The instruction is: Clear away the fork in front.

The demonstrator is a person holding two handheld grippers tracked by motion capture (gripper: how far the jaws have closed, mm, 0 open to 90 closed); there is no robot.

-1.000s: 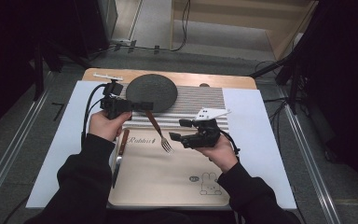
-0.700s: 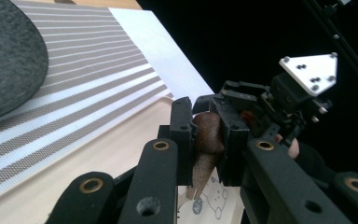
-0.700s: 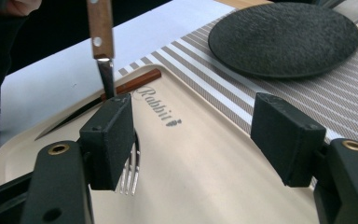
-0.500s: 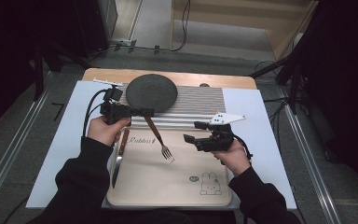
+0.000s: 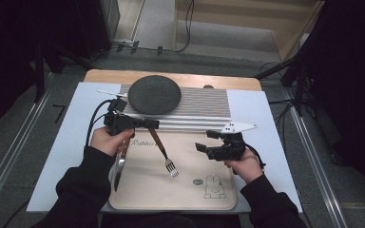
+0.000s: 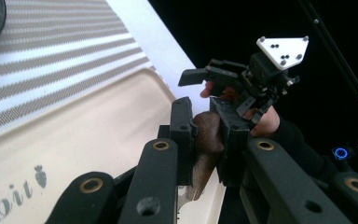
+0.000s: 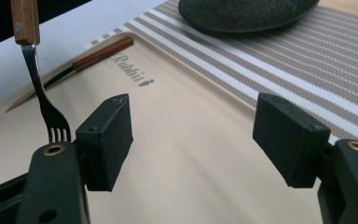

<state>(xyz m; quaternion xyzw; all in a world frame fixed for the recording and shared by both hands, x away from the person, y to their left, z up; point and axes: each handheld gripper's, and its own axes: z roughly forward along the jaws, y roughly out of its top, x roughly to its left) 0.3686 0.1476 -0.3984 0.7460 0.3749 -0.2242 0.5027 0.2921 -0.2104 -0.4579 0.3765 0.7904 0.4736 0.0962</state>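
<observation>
While the left gripper (image 5: 145, 124) clamps down on the wooden handle of the fork (image 5: 163, 152), the fork hangs slanted over the tray (image 5: 142, 190), tines pointing down toward the tray's middle, and whether those tines touch the tray surface is hard to judge from above. Over in the left gripper view, the brown handle (image 6: 206, 140) sits squeezed between the two black jaws, pads pressing on both sides. Now the right gripper (image 5: 203, 146) hovers over the tray's right half, well apart from the fork, and its jaws have just been opening: they stand wide with nothing between them, just bare tray showing in the gap in the right gripper view (image 7: 193, 135). A knife (image 5: 120, 161) lies along the tray's left edge, wooden handle toward the far side, blade pointing back at the person. Beyond the tray's far rim lies a striped mat (image 5: 209, 107), and a dark round plate (image 5: 154, 94) rests on its left part. Tray and mat both sit on a white sheet (image 5: 71, 142).
</observation>
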